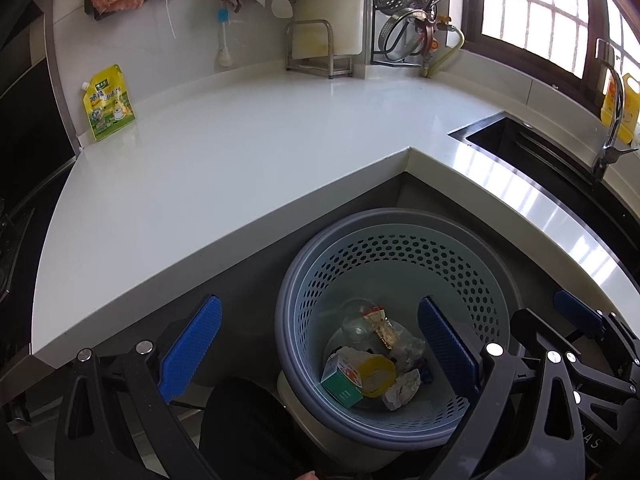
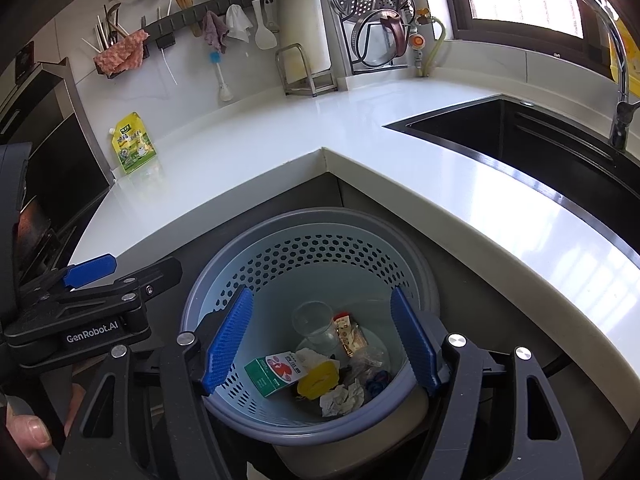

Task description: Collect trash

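Note:
A grey perforated trash basket (image 1: 308,280) (image 2: 248,264) stands on the floor in the counter's inner corner. In it lie a clear plastic cup (image 1: 357,320) (image 2: 314,322), a green and white carton (image 1: 340,378) (image 2: 272,372), a yellow lid (image 1: 376,374) (image 2: 318,378), crumpled paper (image 1: 402,390) (image 2: 342,398) and a snack wrapper (image 1: 382,326) (image 2: 350,332). My left gripper (image 1: 320,354) is open and empty above the basket's left side. My right gripper (image 2: 320,344) is open and empty above the basket. A yellow-green pouch (image 1: 109,102) (image 2: 134,148) stands on the white counter at far left.
The white L-shaped counter (image 1: 248,140) (image 2: 260,136) wraps around the basket. A black sink (image 1: 532,148) (image 2: 520,136) with a tap (image 1: 612,108) (image 2: 620,80) lies at right. A metal rack (image 1: 312,48) (image 2: 304,72), pot lids and hanging utensils line the back wall.

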Demonstrator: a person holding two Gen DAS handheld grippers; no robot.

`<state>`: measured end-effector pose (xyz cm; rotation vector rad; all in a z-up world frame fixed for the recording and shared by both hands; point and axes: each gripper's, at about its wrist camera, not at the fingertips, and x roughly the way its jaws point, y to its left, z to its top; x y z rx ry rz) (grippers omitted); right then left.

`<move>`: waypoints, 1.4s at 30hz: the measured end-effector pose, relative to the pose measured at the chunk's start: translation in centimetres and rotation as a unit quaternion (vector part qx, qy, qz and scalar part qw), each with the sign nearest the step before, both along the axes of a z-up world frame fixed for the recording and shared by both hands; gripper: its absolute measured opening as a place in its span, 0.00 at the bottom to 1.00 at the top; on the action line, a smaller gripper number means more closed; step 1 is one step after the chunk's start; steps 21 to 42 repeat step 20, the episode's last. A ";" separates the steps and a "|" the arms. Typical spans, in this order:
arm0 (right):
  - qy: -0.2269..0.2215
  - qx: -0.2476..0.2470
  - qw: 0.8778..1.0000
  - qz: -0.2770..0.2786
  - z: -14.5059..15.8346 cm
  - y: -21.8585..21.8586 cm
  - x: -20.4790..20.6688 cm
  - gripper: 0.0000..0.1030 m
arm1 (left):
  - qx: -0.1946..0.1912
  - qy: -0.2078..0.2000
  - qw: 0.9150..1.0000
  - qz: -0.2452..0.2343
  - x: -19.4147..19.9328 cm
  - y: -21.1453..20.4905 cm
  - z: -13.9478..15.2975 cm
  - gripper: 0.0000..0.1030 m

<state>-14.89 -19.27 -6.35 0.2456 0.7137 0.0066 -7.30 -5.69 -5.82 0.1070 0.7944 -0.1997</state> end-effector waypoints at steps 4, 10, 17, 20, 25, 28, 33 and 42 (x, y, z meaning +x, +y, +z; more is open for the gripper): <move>-0.001 0.001 1.000 0.001 -0.1 -0.1 0.0 0.67 | -0.001 0.000 1.000 -0.001 0.0 0.1 0.0 0.94; -0.001 0.001 1.000 0.001 -0.1 -0.1 0.1 0.67 | -0.002 0.002 1.000 -0.004 0.0 -0.1 -0.1 0.94; 0.001 0.002 1.000 0.001 -0.1 -0.1 0.1 0.67 | 0.000 0.003 1.000 0.000 0.1 -0.1 -0.1 0.94; 0.001 0.003 1.000 0.001 -0.1 -0.1 0.0 0.67 | 0.001 0.004 1.000 -0.001 0.0 -0.2 -0.2 0.94; 0.001 0.003 1.000 0.001 -0.1 -0.1 0.0 0.67 | 0.001 0.004 1.000 -0.001 0.0 -0.2 -0.2 0.94; 0.001 0.003 1.000 0.001 -0.1 -0.1 0.0 0.67 | 0.001 0.004 1.000 -0.001 0.0 -0.2 -0.2 0.94; 0.001 0.003 1.000 0.001 -0.1 -0.1 0.0 0.67 | 0.001 0.004 1.000 -0.001 0.0 -0.2 -0.2 0.94; 0.001 0.003 1.000 0.001 -0.1 -0.1 0.0 0.67 | 0.001 0.004 1.000 -0.001 0.0 -0.2 -0.2 0.94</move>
